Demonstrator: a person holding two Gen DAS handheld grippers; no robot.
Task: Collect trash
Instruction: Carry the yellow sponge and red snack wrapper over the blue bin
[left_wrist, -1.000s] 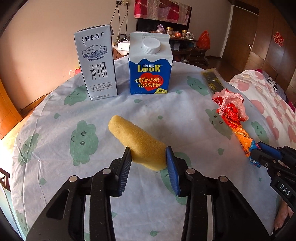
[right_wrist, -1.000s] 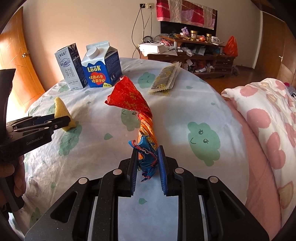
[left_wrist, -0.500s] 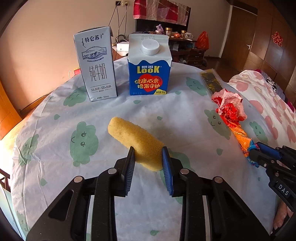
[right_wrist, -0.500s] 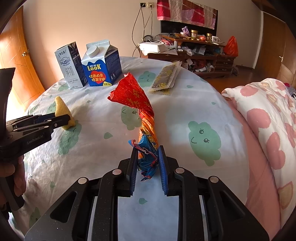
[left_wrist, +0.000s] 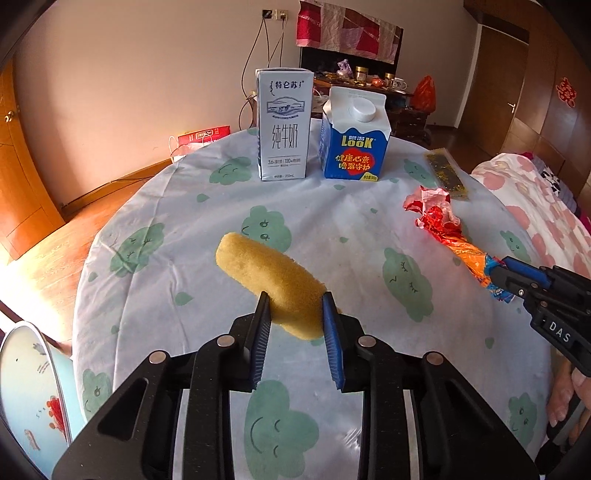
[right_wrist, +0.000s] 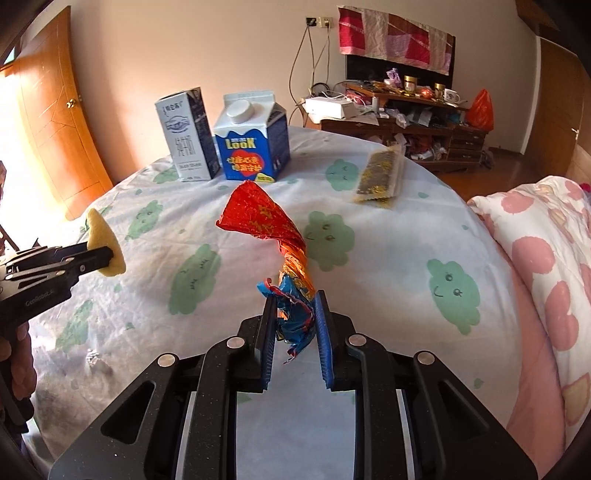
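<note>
My left gripper (left_wrist: 295, 308) is shut on the near end of a yellow sponge (left_wrist: 266, 275) and holds it above the round table (left_wrist: 166, 206). The sponge also shows in the right wrist view (right_wrist: 105, 245), in the left gripper (right_wrist: 107, 254). My right gripper (right_wrist: 293, 310) is shut on the blue end of a twisted red and orange snack wrapper (right_wrist: 266, 221), lifted off the cloth. The wrapper also shows in the left wrist view (left_wrist: 443, 229), held by the right gripper (left_wrist: 496, 271).
A grey milk carton (left_wrist: 283, 123) and a blue Look carton (left_wrist: 354, 136) stand at the table's far side. A flat dark and gold packet (right_wrist: 380, 175) lies at the far right. A white basin (left_wrist: 33, 391) sits low left of the table. A pink quilt (right_wrist: 546, 266) lies to the right.
The left gripper closed on the sponge and lifted it off the table, pulling back and up. The right gripper kept its hold on the wrapper and raised it.
</note>
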